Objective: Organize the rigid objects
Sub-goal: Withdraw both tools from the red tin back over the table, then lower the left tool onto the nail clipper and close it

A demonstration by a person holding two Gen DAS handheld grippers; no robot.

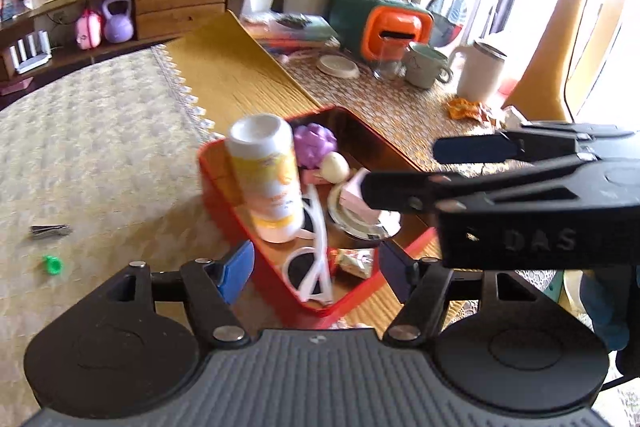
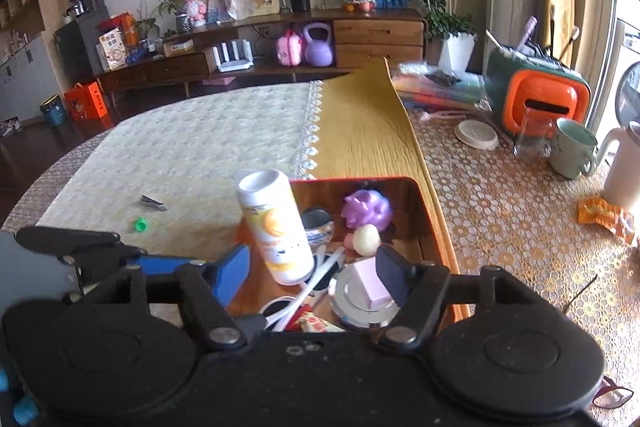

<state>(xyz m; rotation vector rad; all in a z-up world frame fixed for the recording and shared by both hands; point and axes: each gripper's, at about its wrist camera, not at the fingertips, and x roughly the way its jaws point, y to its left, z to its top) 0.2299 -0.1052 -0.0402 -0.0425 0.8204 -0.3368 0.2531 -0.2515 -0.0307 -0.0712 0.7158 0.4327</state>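
**Both tools released above the loaded red tray**

Left wrist view: The left tool [image 1: 316, 267] stands released, its blue pads apart with nothing between them. Beyond it the red tray [image 1: 224, 187] sits on the bench [image 1: 240, 75] and holds a white-and-yellow bottle [image 1: 266, 179], white sunglasses [image 1: 314, 259], a purple toy [image 1: 316, 143], a pale ball [image 1: 335, 166], a pink block [image 1: 356, 193] on a shiny round lid [image 1: 360, 223], and a wrapped snack [image 1: 354, 261]. The right tool [image 1: 404, 167] enters from the right, jaws parted and empty; its body carries the raised letters "DAS".

Right wrist view: The right tool [image 2: 314, 273] is likewise released over the tray [image 2: 420, 211]. The bottle [image 2: 276, 227] leans against the tray's left wall. A metal clip [image 2: 153, 202] and a green cap [image 2: 140, 225] lie outside on the cloth, well apart from the tray.

Hazard: the leaning bottle is likely to topple if either tool brushes it, scattering the contents. The bottle's print is too blurred to read.
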